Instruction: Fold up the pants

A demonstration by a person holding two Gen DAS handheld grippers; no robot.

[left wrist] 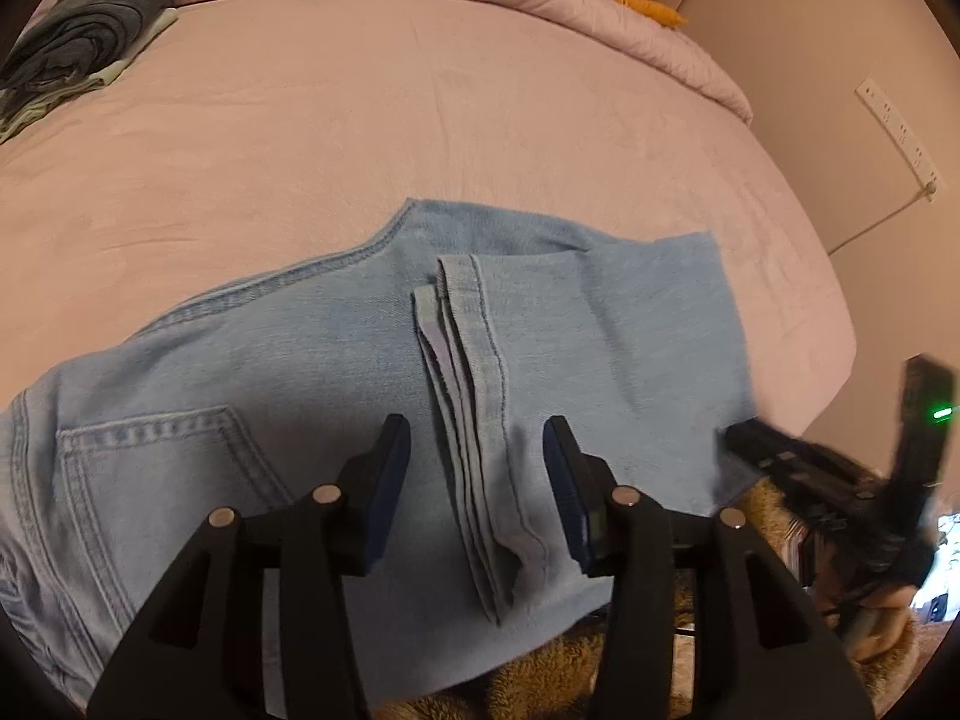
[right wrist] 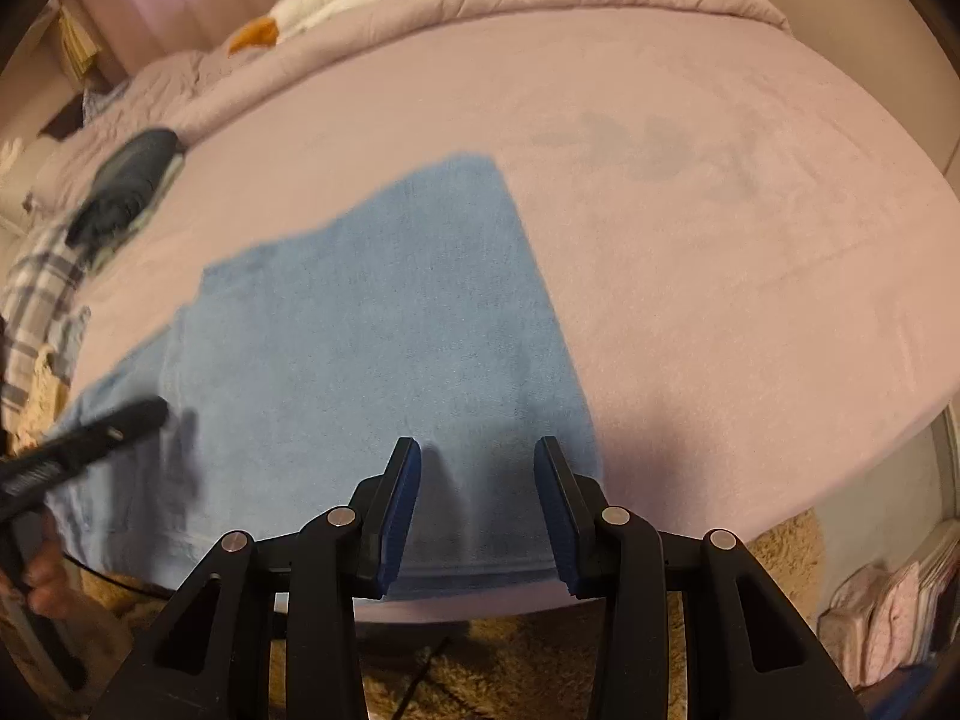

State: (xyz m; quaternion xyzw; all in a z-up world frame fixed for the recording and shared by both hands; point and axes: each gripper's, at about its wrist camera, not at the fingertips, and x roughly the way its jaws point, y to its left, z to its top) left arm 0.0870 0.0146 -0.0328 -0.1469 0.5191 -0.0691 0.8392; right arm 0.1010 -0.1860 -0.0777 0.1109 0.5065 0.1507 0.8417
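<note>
Pink bed [left wrist: 300, 138], folded jeans [left wrist: 300, 360], both claws angled down, parted

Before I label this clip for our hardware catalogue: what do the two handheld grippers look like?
Both the left gripper and the right gripper are matte black linkages with silver pivot pins and dark blue pads. A green light glows on the right one's body.

The light blue denim pants [left wrist: 312, 372] run off the left wrist picture's left edge; the right wrist view blurs their seams.
</note>
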